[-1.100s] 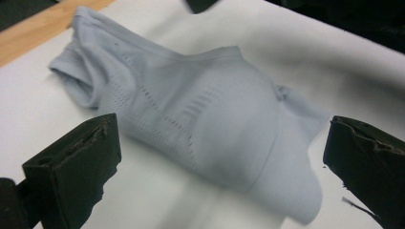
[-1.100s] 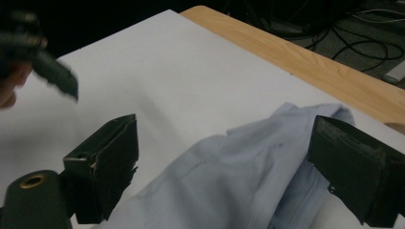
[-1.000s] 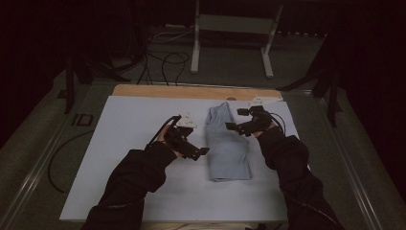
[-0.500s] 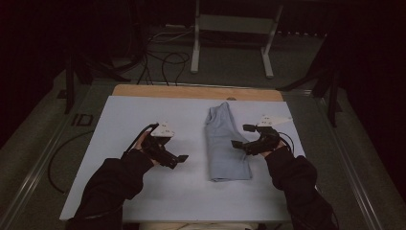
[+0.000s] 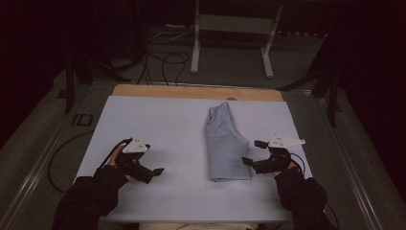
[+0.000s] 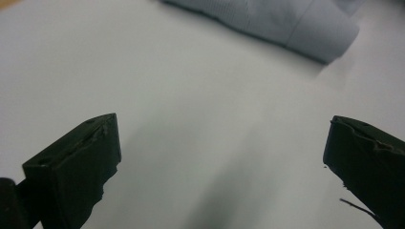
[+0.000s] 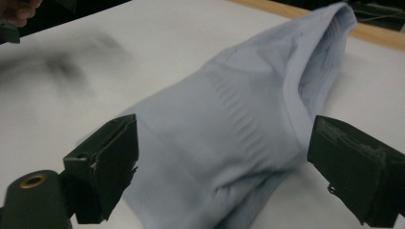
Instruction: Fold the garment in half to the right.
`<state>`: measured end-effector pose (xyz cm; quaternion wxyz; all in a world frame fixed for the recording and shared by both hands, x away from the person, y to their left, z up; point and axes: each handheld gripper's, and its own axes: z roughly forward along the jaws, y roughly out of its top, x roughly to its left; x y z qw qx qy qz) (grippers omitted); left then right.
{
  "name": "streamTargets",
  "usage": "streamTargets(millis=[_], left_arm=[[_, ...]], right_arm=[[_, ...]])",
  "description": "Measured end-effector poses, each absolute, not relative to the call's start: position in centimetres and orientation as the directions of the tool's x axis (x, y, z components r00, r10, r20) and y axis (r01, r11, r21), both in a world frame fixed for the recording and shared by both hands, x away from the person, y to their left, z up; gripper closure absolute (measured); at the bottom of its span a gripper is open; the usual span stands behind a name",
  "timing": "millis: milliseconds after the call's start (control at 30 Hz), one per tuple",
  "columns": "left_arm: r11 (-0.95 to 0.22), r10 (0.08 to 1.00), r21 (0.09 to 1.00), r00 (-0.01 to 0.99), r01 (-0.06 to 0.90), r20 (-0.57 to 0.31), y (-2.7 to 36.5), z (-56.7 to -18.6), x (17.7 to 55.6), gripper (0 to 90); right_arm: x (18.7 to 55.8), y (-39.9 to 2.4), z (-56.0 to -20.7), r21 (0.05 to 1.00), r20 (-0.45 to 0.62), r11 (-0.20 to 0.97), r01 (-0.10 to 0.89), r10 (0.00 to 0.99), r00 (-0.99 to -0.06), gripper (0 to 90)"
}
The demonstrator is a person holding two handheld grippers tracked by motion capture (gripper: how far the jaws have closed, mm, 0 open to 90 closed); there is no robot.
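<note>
- High view: one folded pale-blue garment (image 5: pixel 225 143) lies lengthwise on the white table (image 5: pixel 158 120), right of the middle. The left gripper (image 5: pixel 152 173) hovers over bare table, well apart from the cloth, and the right gripper (image 5: pixel 249 154) sits just beside the cloth's right edge near its front end. Two grippers and one garment, with nothing else on the tabletop.
- Left gripper view: the jaws stand wide apart with nothing between them but table (image 6: pixel 191 119). The garment (image 6: pixel 286 21) crosses the top of the view, one folded corner toward the right.
- Right gripper view: here too the jaws are spread wide and pinch nothing, and the garment (image 7: pixel 229 133) lies between and beyond them (its open, ribbed end points away toward the wooden table edge (image 7: pixel 377 33)).
- The step in hand looks like the next fold or a smoothing of the bundle. To do it well, I would bring the right gripper low so that one jaw slides under all the layers at the near edge, close on the full thickness, and carry the left gripper over to pin or lift the opposite side, so the stack does not splay.
</note>
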<state>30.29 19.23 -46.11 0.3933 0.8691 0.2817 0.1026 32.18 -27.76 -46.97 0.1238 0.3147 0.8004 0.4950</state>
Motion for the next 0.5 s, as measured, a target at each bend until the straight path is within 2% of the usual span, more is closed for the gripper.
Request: streamTargets(millis=[500], left_arm=[[-0.470, 0.657, 0.757, 0.753, 0.454, -0.044, 24.3, -48.4, 27.7, 0.1]], right_arm=[[28.8, -29.6, -49.5, 0.849, 0.108, 0.325, 0.416, 0.665, -0.739, 10.1]])
